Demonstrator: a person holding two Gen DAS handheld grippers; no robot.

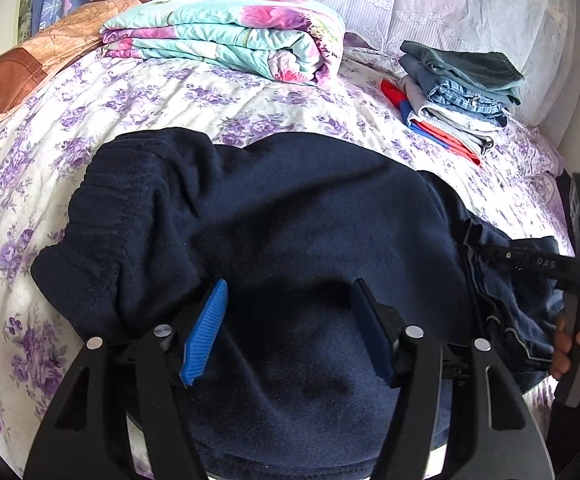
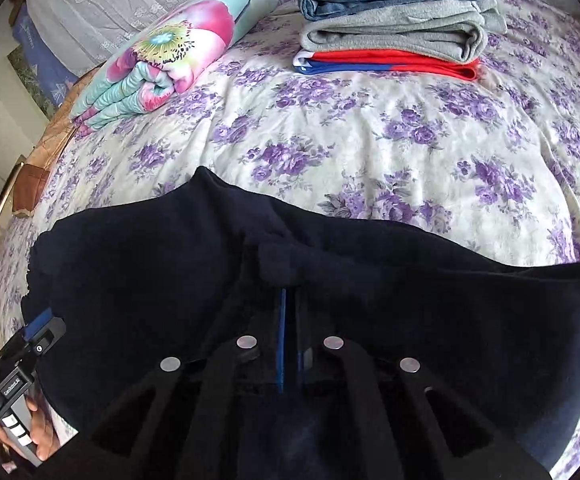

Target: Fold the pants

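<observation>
Dark navy pants (image 1: 290, 216) lie partly folded on the floral bedspread, elastic waistband at the left in the left wrist view. My left gripper (image 1: 288, 300) is open, its blue pads spread just above the navy cloth, holding nothing. My right gripper (image 2: 290, 300) is shut on a fold of the navy pants (image 2: 250, 272); its blue pads are pressed together with cloth around them. The right gripper also shows at the right edge of the left wrist view (image 1: 490, 250), on the pants' right end. The left gripper's body shows at the lower left of the right wrist view (image 2: 36, 330).
A stack of folded clothes (image 1: 458, 92) sits at the back right of the bed, also seen in the right wrist view (image 2: 394, 16). A folded floral quilt (image 1: 226, 36) and a brown pillow (image 1: 22, 68) lie at the back left. The bedspread (image 2: 370, 140) stretches between.
</observation>
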